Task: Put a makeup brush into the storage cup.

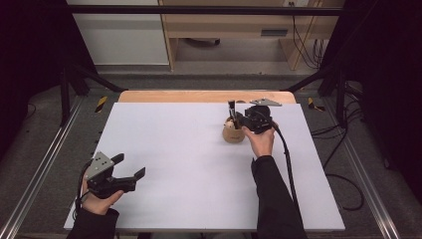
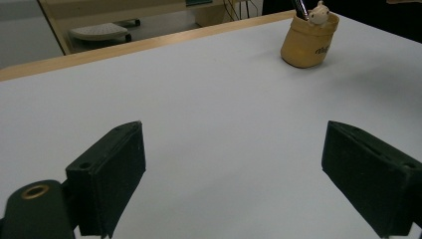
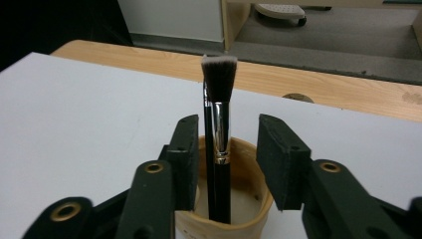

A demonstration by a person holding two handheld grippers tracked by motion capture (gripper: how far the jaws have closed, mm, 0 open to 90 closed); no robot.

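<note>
A tan cup [image 1: 233, 133] stands on the white table top [image 1: 189, 164], far right of centre. A black makeup brush [image 3: 221, 124] with a silver ferrule stands upright in the cup [image 3: 219, 230], bristles up, with a thinner black stick just behind it. My right gripper [image 3: 228, 134] is open, one jaw on each side of the brush handle just above the rim, with a gap on both sides. From above, the right gripper [image 1: 238, 119] is at the cup's right. My left gripper [image 1: 130, 166] is open and holds nothing at the near left. From the left gripper [image 2: 235, 134], the cup [image 2: 306, 47] carries a small white figure [image 2: 317, 12].
A wooden strip [image 1: 199, 96] runs along the table's far edge. Beyond it stand a light wooden cabinet [image 1: 224, 25] and black frame bars [image 1: 199, 10]. Cables [image 1: 343, 184] lie on the floor to the right. The right gripper's cable [image 1: 288, 164] trails back over the table.
</note>
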